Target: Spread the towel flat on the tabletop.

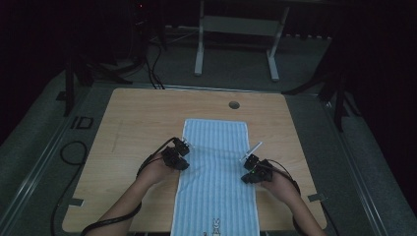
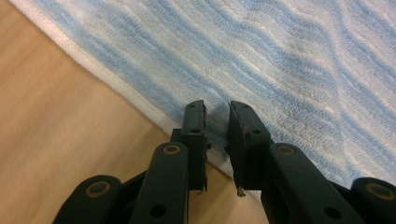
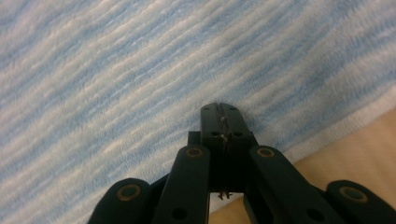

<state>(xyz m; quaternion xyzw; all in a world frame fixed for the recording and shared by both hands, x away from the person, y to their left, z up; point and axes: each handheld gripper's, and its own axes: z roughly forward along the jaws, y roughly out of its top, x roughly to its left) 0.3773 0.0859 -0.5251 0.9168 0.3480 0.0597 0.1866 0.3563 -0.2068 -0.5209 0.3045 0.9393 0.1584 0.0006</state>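
Observation:
A blue-and-white striped towel (image 1: 215, 172) lies flat lengthwise down the middle of the wooden table (image 1: 137, 118), its near end reaching the front edge. My left gripper (image 1: 183, 147) is at the towel's left edge about halfway along. Its jaws stand narrowly apart with a small raised pinch of the towel's (image 2: 289, 70) hem between them, so the left gripper (image 2: 217, 122) is shut on the cloth. My right gripper (image 1: 250, 162) is at the towel's right edge. The right gripper (image 3: 219, 108) has its jaws pressed fully together, tips resting on the towel (image 3: 140, 70) just inside the white hem, with no cloth seen between them.
A round cable hole (image 1: 234, 104) sits in the table beyond the towel's far end. Bare wood lies on both sides of the towel. A small rabbit print (image 1: 215, 227) marks the near end. A white frame (image 1: 236, 44) stands on the floor behind the table, and cables (image 1: 74, 152) trail at the left.

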